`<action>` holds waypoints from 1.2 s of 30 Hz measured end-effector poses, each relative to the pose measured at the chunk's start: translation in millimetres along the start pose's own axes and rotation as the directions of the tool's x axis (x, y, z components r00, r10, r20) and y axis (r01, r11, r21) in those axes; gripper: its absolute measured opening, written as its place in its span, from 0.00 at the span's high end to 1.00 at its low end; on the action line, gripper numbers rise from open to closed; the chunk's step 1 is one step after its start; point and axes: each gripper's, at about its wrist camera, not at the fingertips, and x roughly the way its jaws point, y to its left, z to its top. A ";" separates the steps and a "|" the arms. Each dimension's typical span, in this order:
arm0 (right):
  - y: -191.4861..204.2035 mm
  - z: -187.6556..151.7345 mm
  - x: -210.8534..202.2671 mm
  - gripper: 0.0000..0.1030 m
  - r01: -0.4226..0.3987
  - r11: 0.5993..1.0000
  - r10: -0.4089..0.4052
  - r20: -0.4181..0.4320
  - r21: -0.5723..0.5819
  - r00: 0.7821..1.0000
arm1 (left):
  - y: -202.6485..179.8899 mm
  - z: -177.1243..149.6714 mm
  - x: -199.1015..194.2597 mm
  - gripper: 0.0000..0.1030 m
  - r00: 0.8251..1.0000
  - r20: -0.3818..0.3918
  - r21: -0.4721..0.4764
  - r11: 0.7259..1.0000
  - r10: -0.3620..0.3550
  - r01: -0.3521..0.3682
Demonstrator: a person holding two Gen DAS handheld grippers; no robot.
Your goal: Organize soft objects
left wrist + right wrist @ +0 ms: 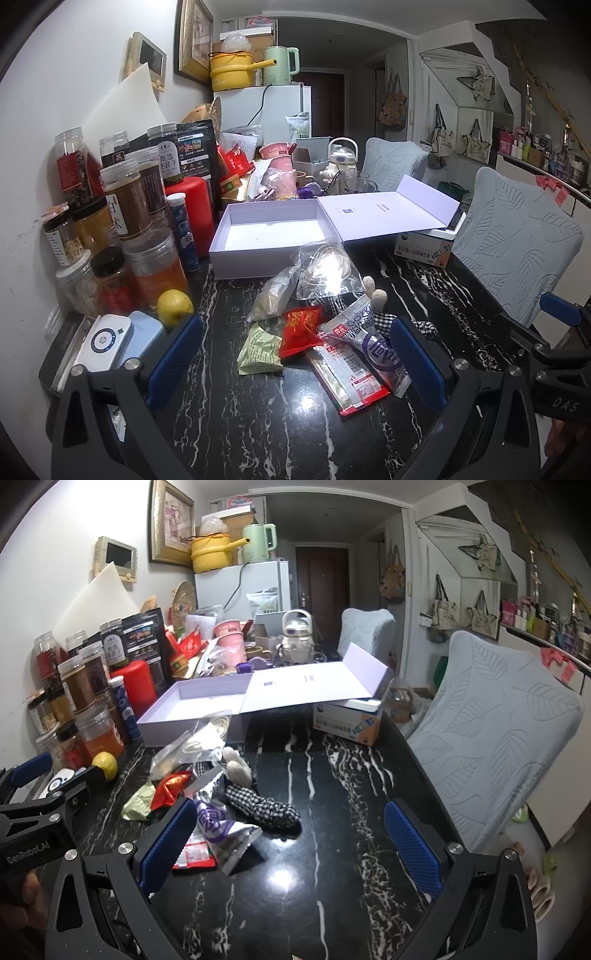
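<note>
Claws first: the left claw (pixel 295 363) is hovering low over the black marbled bench (pixel 258 424) with its blue-padded fingers (pixel 173 362) spread wide, gripping nothing. Between those fingers a pile of soft packets is lying: a pale green sachet (pixel 258 350), a red snack packet (pixel 299 328), a long red-and-white strip packet (pixel 347 380) and a silver-and-purple pouch (pixel 373 350) printed with "GOZ" letters. The pouch's end is lying just beside the right-hand pad, though contact cannot be told.

The right claw (pixel 288 840) is likewise standing wide open and empty, its left pad (pixel 166 843) sitting close against the same purple pouch (pixel 221 823); whether it is touching is unclear. A black-and-white checked cloth (pixel 266 806) is lying just past it, with a small beige plush toy (pixel 238 766) behind. Two clear plastic bags (pixel 325 269) are resting against the front wall of an open lavender box (pixel 273 236), whose lid is folded out flat to the right and whose tray is holding nothing.

Readable writing: "GeoRoboLAI" is showing on the left gripper's black body (pixel 29 849), and "DAS" on the right gripper's body (pixel 565 406). Jars (pixel 125 206) with Chinese labels are crowding the bench's left side beside a yellow lemon (pixel 175 306).
</note>
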 end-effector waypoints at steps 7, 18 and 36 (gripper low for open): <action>-0.4 1.2 0.6 0.00 0.002 1.000 -0.002 -0.004 -0.001 1.000 | 0.5 -0.1 0.4 0.00 1.000 -0.002 0.001 1.000 0.001 -0.001; -0.7 0.4 -0.4 0.00 -0.004 1.000 0.004 -0.003 -0.001 1.000 | 1.5 -0.5 -2.2 0.00 1.000 0.010 0.001 1.000 0.000 0.000; 4.7 -10.9 18.3 0.00 -0.037 0.999 0.036 -0.029 -0.029 0.999 | 3.2 -13.6 12.5 0.00 1.000 -0.019 0.002 1.000 0.011 -0.011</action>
